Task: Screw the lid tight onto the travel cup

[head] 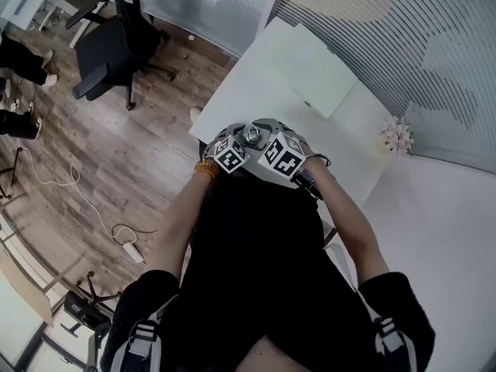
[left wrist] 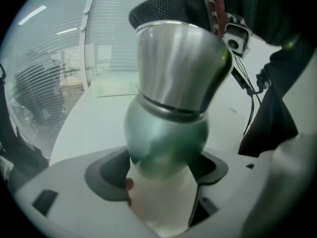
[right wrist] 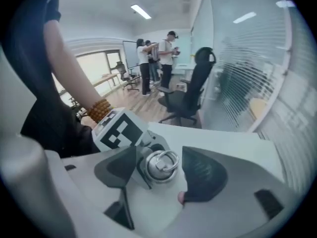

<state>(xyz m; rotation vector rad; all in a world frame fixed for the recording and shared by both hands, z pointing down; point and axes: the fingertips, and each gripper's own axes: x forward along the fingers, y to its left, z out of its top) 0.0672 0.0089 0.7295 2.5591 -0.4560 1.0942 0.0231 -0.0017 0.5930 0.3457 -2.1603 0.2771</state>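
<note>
The travel cup (left wrist: 168, 128) has a green body and a steel upper part. It stands upright between the jaws of my left gripper (left wrist: 163, 170), whose pads (left wrist: 106, 175) press on its sides. The steel lid (right wrist: 159, 163), with a ring on top, sits on the cup. My right gripper (right wrist: 161, 166) straddles it from above, open, with a gap showing between the lid and the right pad (right wrist: 203, 175). In the head view the lid (head: 252, 136) shows between the two marker cubes (head: 229, 155), at the near edge of the white table (head: 256, 76).
A pale green sheet (head: 319, 80) lies on the table, and a small flower bunch (head: 397, 136) stands at its right. A black office chair (head: 108, 45) is on the wood floor to the left. Several people (right wrist: 158, 58) stand far off. Blinds line the glass wall behind.
</note>
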